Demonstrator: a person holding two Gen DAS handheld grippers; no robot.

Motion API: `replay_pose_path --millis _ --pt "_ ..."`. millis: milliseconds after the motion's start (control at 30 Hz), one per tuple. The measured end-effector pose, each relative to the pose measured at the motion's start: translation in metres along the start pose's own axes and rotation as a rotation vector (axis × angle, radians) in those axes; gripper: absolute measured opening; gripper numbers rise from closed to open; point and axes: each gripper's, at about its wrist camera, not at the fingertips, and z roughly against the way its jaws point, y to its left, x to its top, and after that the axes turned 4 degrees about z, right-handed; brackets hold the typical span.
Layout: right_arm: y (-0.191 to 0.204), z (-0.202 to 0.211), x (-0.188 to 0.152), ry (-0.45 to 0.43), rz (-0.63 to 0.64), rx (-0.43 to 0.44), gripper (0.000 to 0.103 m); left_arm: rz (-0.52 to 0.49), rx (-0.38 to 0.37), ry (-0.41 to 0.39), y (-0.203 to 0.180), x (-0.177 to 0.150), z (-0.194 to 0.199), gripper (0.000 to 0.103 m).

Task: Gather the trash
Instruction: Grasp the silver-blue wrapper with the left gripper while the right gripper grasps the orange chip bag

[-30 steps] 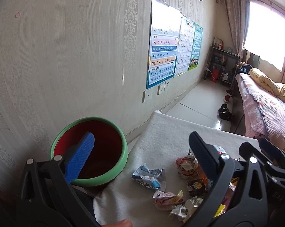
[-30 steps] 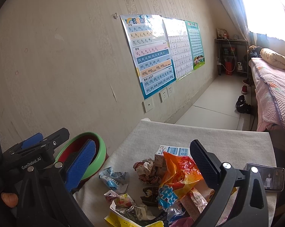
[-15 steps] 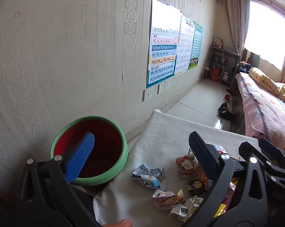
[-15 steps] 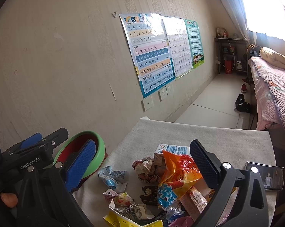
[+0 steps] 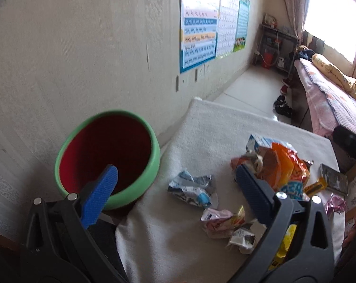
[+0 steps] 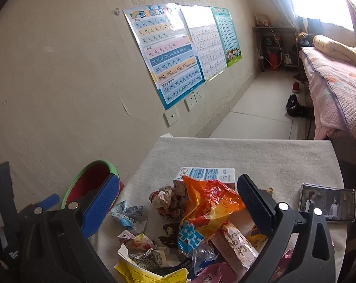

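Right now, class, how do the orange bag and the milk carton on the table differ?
The orange bag is crumpled, glossy plastic; the milk carton is a stiff white and blue box that keeps its shape. The bag sits nearer the right gripper; the carton lies behind it, partly hidden. Both lie in the trash pile on the white cloth.

I'm seeing black plastic arms with silver screws on my left gripper [image 5: 178,193] and right gripper [image 6: 180,202], each wearing ribbed blue pads [image 5: 100,193].
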Motion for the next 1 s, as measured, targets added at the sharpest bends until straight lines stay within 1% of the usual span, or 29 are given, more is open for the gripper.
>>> replay_pose_path --millis 33,100,167,233,267,300,333,400,433,467,500,533,567,633,667,733,767,833,900,967,1000 --pt "-0.005 -0.002 -0.001 0.017 -0.023 0.002 0.096 -0.003 -0.021 0.043 0.000 -0.004 -0.009 0.098" --pt "-0.010 -0.006 -0.001 0.048 -0.059 0.006 0.096 0.001 -0.045 0.113 0.000 -0.010 -0.026 0.092" --pt "-0.012 -0.010 -0.003 0.073 -0.072 0.006 0.096 0.016 -0.053 0.178 0.000 -0.013 -0.045 0.079" --pt "-0.009 -0.014 -0.003 0.098 -0.058 -0.001 0.096 0.047 -0.074 0.245 0.001 -0.014 -0.065 0.071" --pt "-0.008 -0.016 -0.004 0.110 -0.048 -0.007 0.096 0.061 -0.079 0.275 0.002 -0.014 -0.073 0.065" --pt "-0.006 -0.018 -0.005 0.120 -0.039 -0.012 0.096 0.076 -0.086 0.306 0.003 -0.014 -0.080 0.061" --pt "-0.006 -0.020 -0.005 0.126 -0.034 -0.016 0.096 0.090 -0.092 0.334 0.003 -0.014 -0.088 0.055" --pt "-0.008 -0.021 -0.007 0.127 -0.041 -0.027 0.096 0.105 -0.090 0.379 0.005 -0.015 -0.102 0.046" --pt "-0.010 -0.021 -0.007 0.123 -0.050 -0.031 0.096 0.116 -0.102 0.393 0.005 -0.016 -0.105 0.039" --pt "-0.013 -0.022 -0.008 0.119 -0.060 -0.034 0.096 0.131 -0.120 0.398 0.006 -0.017 -0.107 0.030" --pt "-0.016 -0.022 -0.008 0.116 -0.069 -0.035 0.096 0.140 -0.131 0.400 0.008 -0.019 -0.108 0.029" --pt "-0.018 -0.023 -0.008 0.115 -0.074 -0.038 0.096 0.143 -0.140 0.397 0.008 -0.019 -0.107 0.024" --pt "-0.020 -0.025 -0.008 0.119 -0.075 -0.046 0.096 0.137 -0.147 0.391 0.007 -0.018 -0.105 0.022" --pt "-0.022 -0.033 -0.010 0.138 -0.068 -0.068 0.096 0.111 -0.153 0.374 0.003 -0.017 -0.099 0.011" --pt "-0.023 -0.039 -0.010 0.151 -0.064 -0.078 0.096 0.099 -0.155 0.359 0.002 -0.016 -0.094 0.010" --pt "-0.026 -0.052 -0.012 0.184 -0.056 -0.087 0.086 0.060 -0.153 0.319 -0.002 -0.015 -0.083 0.011" --pt "-0.028 -0.058 -0.015 0.204 -0.058 -0.084 0.085 0.035 -0.148 0.298 -0.004 -0.015 -0.077 0.011" --pt "-0.032 -0.068 -0.020 0.239 -0.073 -0.062 0.077 -0.007 -0.143 0.262 -0.006 -0.014 -0.065 0.011" --pt "-0.036 -0.074 -0.024 0.273 -0.083 -0.045 0.074 -0.028 -0.139 0.231 -0.004 -0.013 -0.055 0.011" --pt "-0.038 -0.076 -0.027 0.293 -0.083 -0.041 0.073 -0.032 -0.131 0.212 -0.001 -0.012 -0.049 0.011" --pt "-0.038 -0.078 -0.028 0.304 -0.086 -0.035 0.070 -0.030 -0.127 0.207 0.000 -0.012 -0.046 0.011"
